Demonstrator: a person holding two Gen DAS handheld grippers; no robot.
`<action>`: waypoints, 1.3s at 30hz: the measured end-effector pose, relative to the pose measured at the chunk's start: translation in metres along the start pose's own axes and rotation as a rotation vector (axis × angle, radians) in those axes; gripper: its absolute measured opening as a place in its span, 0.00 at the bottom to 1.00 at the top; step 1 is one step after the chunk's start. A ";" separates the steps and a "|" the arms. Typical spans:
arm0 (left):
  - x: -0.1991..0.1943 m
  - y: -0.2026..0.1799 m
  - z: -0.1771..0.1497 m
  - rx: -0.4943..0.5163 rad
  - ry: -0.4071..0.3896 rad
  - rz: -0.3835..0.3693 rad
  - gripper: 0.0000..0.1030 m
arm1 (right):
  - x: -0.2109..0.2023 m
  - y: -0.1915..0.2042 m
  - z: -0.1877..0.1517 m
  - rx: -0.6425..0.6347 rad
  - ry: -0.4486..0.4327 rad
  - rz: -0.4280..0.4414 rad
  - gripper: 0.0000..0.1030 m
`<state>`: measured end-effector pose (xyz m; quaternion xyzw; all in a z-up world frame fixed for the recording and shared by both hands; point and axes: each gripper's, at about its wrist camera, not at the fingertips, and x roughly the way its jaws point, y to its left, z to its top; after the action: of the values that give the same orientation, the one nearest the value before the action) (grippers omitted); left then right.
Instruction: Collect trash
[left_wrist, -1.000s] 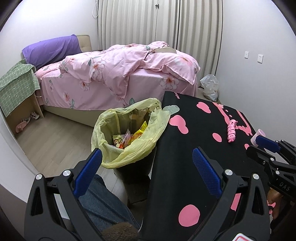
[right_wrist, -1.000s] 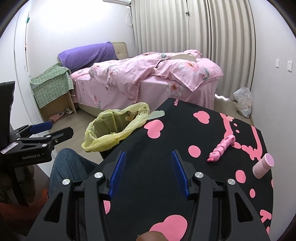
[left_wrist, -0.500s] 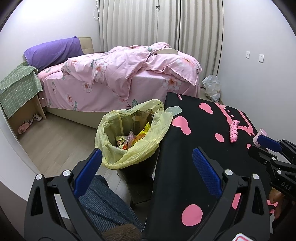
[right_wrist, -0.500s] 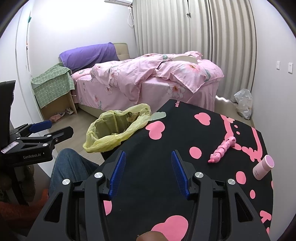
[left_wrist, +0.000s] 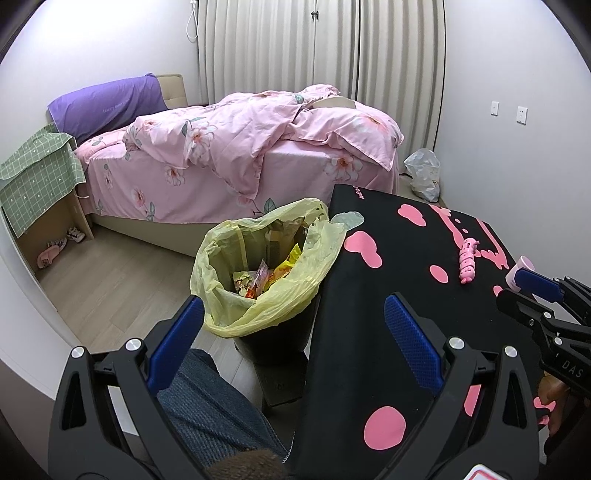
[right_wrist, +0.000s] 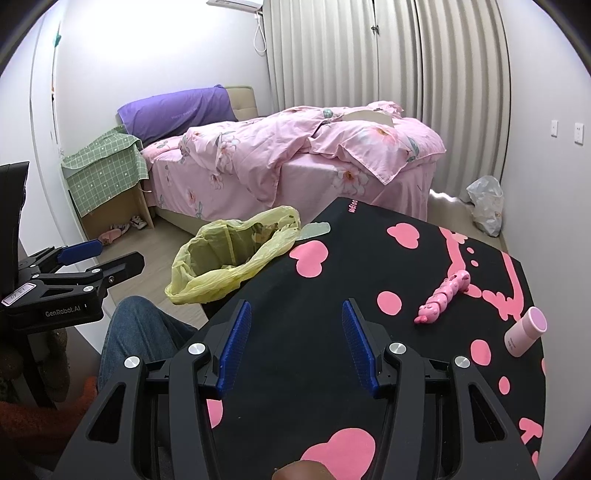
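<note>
A black bin lined with a yellow bag (left_wrist: 258, 266) stands on the floor against the left edge of the black table with pink hearts (left_wrist: 388, 258). Colourful wrappers (left_wrist: 258, 280) lie inside it. A pale green scrap (left_wrist: 349, 218) rests on the table edge by the bag's rim. My left gripper (left_wrist: 293, 306) is open and empty, over the bin's near side and the table edge. My right gripper (right_wrist: 295, 306) is open and empty above the table (right_wrist: 351, 258). From there the bin (right_wrist: 229, 258) lies to the front left and the scrap (right_wrist: 316, 229) beyond it.
A pink jointed toy (right_wrist: 443, 295) and a pink-capped bottle (right_wrist: 524, 330) lie on the table's right side. A person's jeans-clad leg (left_wrist: 207, 406) is below the grippers. A pink bed (left_wrist: 240, 158), a green-covered side table (left_wrist: 37, 177) and a white bag (left_wrist: 423, 173) stand further back.
</note>
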<state>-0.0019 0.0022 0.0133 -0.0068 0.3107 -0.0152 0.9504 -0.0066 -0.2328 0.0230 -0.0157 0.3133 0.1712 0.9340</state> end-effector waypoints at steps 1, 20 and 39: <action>0.000 0.000 0.000 0.000 -0.001 0.001 0.91 | 0.000 0.000 0.000 0.000 0.000 0.000 0.47; -0.001 0.002 -0.001 0.004 -0.007 0.008 0.91 | 0.001 0.004 -0.003 0.000 0.005 -0.004 0.47; -0.001 0.007 -0.005 0.000 -0.008 0.031 0.91 | 0.002 0.009 -0.001 -0.032 0.002 0.004 0.47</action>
<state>-0.0052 0.0090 0.0097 -0.0018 0.3068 -0.0003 0.9518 -0.0091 -0.2240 0.0216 -0.0303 0.3117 0.1778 0.9329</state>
